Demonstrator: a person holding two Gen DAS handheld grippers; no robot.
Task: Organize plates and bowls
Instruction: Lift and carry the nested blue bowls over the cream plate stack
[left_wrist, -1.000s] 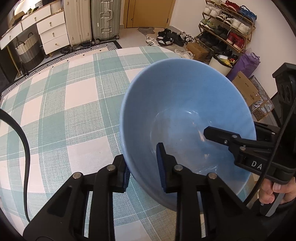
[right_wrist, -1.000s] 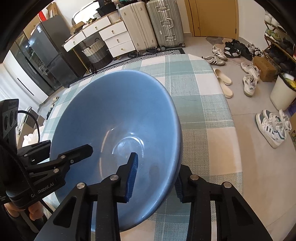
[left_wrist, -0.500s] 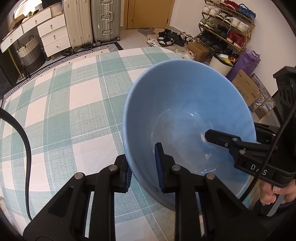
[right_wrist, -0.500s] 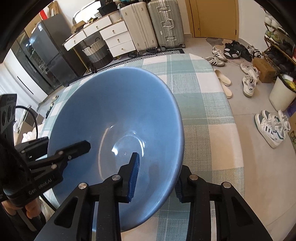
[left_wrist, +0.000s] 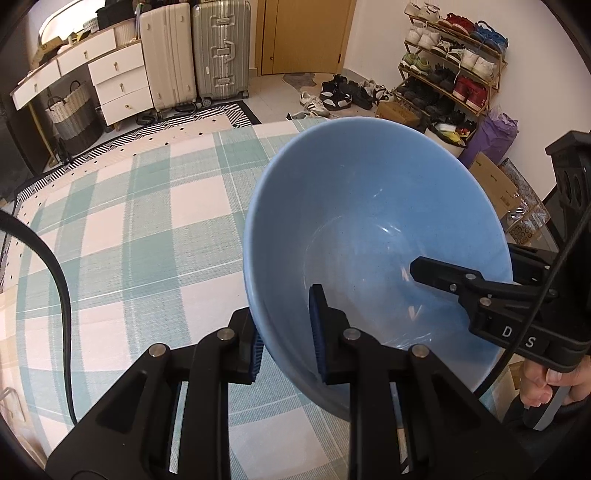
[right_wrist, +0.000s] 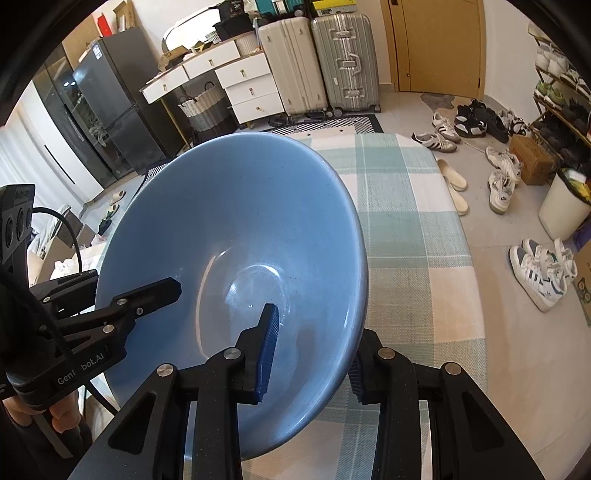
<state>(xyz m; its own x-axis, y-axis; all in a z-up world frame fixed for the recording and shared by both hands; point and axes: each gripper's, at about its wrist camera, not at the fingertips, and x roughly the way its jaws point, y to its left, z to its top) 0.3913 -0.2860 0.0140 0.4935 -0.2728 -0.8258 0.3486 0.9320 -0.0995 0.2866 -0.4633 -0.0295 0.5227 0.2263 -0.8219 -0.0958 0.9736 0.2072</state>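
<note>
A large light-blue bowl (left_wrist: 373, 236) is held in the air above the checked tablecloth (left_wrist: 140, 221). My left gripper (left_wrist: 286, 339) is shut on the bowl's left rim, one pad inside and one outside. My right gripper (right_wrist: 312, 354) is shut on the opposite rim of the same bowl (right_wrist: 229, 243), also one pad inside and one outside. The right gripper shows at the right of the left wrist view (left_wrist: 480, 295); the left gripper shows at the left of the right wrist view (right_wrist: 110, 310). No plates are in view.
The tablecloth's right edge (right_wrist: 454, 236) drops to a tiled floor with loose shoes (right_wrist: 502, 184). Suitcases (left_wrist: 195, 55), white drawers (left_wrist: 118, 85) and a shoe rack (left_wrist: 450, 70) stand beyond the table.
The bowl has risen and tilted a little, held in both grippers; more of the room beyond the table shows now. Both grips are unchanged.
</note>
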